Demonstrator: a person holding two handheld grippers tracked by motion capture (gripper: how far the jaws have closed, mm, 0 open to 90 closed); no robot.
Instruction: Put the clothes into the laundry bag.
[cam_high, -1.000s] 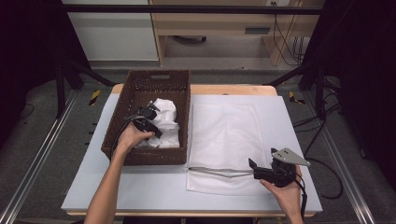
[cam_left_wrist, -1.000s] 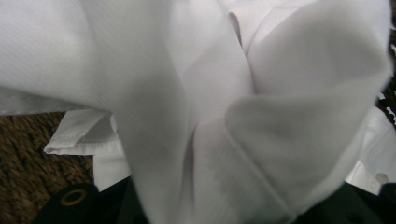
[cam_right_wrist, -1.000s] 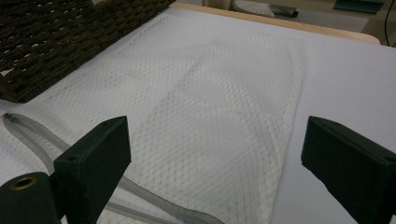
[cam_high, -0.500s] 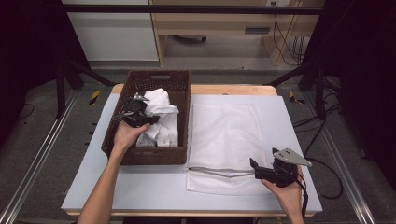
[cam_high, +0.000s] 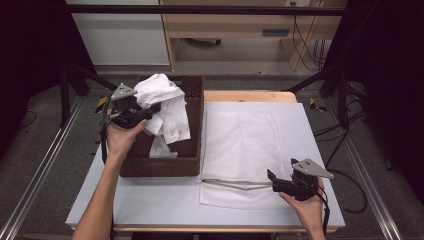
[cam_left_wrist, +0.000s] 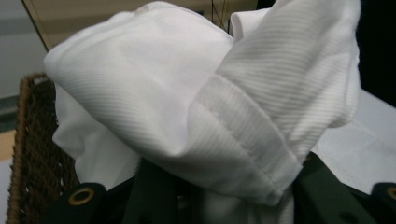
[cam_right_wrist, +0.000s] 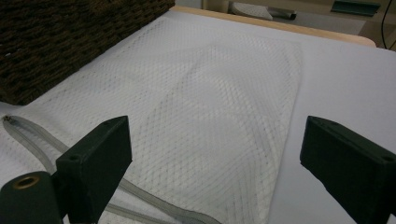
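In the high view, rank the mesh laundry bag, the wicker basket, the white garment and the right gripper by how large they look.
1. mesh laundry bag
2. wicker basket, close behind the bag
3. white garment, bunched and lifted nearer the camera, so likely flattered
4. right gripper

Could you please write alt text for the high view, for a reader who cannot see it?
A person's left claw lifts a bunched white garment out of a brown wicker basket on a table. To its right a white mesh laundry bag lies flat, and the right claw rests open at the bag's near edge.
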